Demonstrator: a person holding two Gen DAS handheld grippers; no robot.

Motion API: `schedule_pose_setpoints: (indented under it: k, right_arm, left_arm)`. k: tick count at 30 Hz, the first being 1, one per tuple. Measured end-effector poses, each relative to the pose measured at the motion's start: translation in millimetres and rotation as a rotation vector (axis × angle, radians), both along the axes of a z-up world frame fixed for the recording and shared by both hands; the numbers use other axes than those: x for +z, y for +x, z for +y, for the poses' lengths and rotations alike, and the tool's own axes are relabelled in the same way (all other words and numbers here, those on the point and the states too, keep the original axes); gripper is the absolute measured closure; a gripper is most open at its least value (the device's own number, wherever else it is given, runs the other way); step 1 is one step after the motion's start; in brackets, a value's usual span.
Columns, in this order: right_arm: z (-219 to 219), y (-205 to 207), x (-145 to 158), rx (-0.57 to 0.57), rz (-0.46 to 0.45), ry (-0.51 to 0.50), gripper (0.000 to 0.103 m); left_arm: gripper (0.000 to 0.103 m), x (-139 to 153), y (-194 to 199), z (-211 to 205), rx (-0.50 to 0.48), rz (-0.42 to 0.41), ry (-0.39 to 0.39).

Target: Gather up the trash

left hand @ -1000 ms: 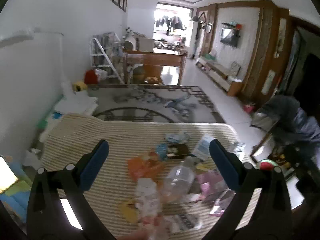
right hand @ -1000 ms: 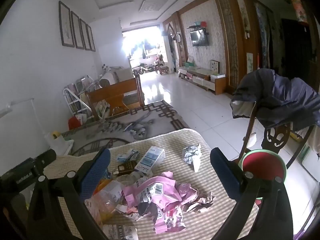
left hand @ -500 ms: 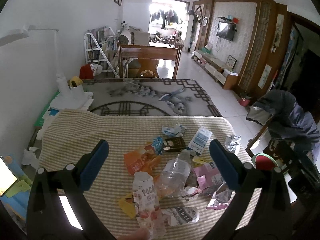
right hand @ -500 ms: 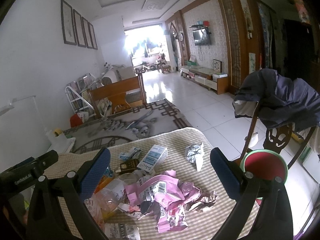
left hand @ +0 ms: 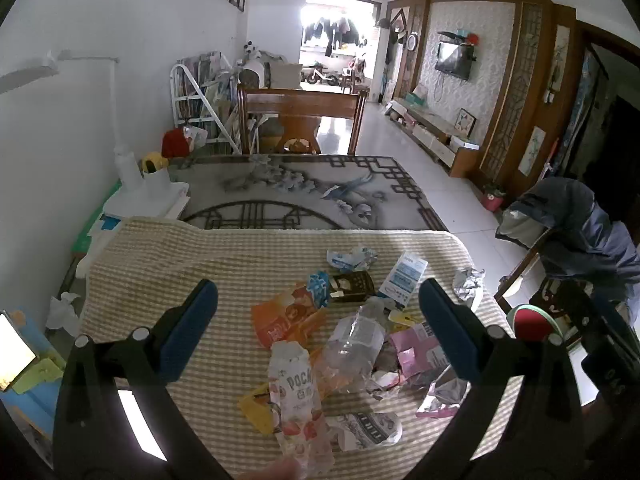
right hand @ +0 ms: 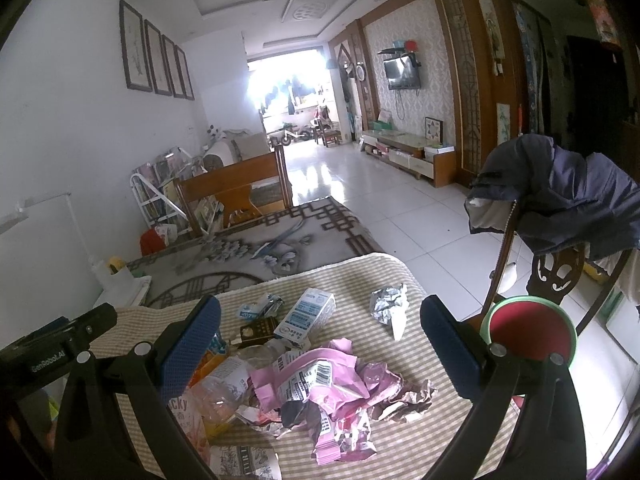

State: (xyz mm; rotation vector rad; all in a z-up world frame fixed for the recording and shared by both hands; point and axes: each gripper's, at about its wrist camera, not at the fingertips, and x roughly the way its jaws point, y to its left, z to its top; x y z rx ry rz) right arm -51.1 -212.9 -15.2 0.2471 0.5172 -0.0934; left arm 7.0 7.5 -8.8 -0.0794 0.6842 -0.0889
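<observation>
A heap of trash lies on a table under a beige checked cloth [left hand: 168,264]. It holds a crushed clear bottle [left hand: 354,340], an orange wrapper [left hand: 286,318], a pink-and-white Pocky box [left hand: 298,400], pink wrappers [right hand: 320,384], a white-and-blue carton [right hand: 306,316], a dark packet [left hand: 352,286] and crumpled foil [right hand: 386,304]. My left gripper [left hand: 318,328] hangs open above the heap. My right gripper [right hand: 320,342] is open too, over the pink wrappers. Neither holds anything. A red bin with a green rim [right hand: 532,330] stands off the table's right side.
A chair draped with a dark jacket [right hand: 568,192] stands right of the table, by the bin. Past the table lie a patterned glass tabletop [left hand: 288,192], a wooden chair [left hand: 300,120] and white tiled floor [right hand: 400,208]. A white lamp base [left hand: 136,184] sits at the left.
The left view has pulled back and risen, so more of the heap and the Pocky box show. The right gripper has barely moved. Both stay open.
</observation>
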Motion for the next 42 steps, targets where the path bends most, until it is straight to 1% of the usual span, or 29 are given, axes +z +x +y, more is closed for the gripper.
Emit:
schedule_pose_setpoints:
  k: [38, 42]
  right_arm:
    - [-0.2, 0.7, -1.1, -0.001, 0.007, 0.004, 0.007]
    - [-0.7, 1.5, -1.6, 0.001, 0.016, 0.002, 0.007]
  left_arm:
    - [0.004, -3.7, 0.8, 0.5, 0.001, 0.008, 0.004]
    - [0.004, -8.2, 0.7, 2.7, -0.019, 0.013, -0.009]
